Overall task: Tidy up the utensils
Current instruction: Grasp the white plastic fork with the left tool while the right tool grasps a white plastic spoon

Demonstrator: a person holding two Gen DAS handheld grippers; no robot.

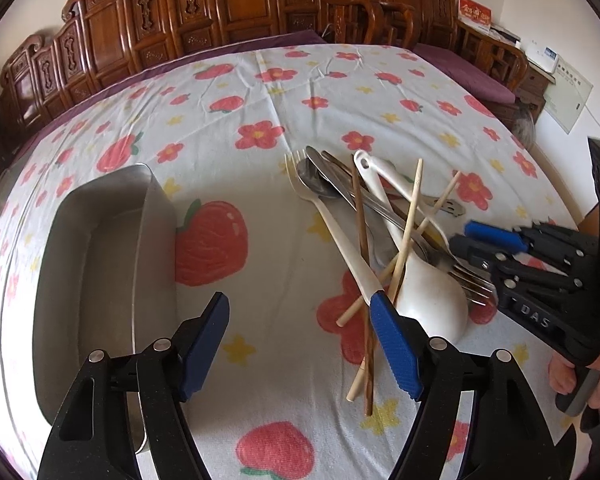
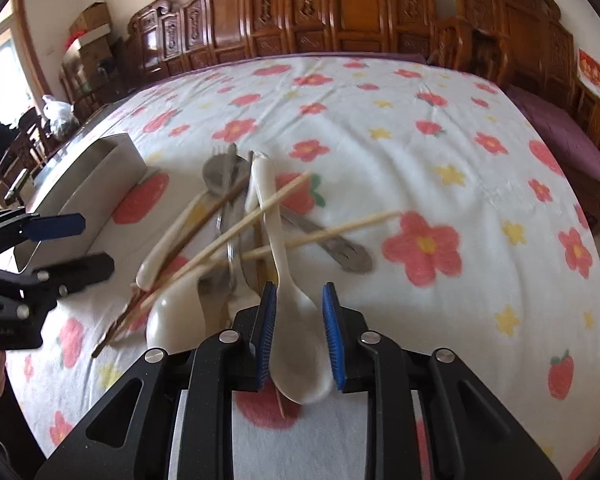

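Note:
A pile of utensils [image 1: 384,224] lies on the flowered cloth: white ceramic spoons, a white-handled fork, metal cutlery and wooden chopsticks. My left gripper [image 1: 304,350] is open just in front of the pile, its right finger [image 1: 396,348] touching the white fork handle. A steel tray [image 1: 100,280] stands to its left. In the right wrist view my right gripper [image 2: 298,336] is open, its jaws on either side of the bowl of a white ceramic spoon [image 2: 296,340]. The pile [image 2: 236,232] and tray [image 2: 84,184] show beyond it. The right gripper [image 1: 484,244] also shows in the left wrist view.
The flowered cloth [image 1: 340,92] covers a wide table. Carved wooden chairs [image 1: 228,12] line the far edge. A purple cushion [image 2: 560,136] lies at the right. The left gripper [image 2: 60,248] shows at the left of the right wrist view.

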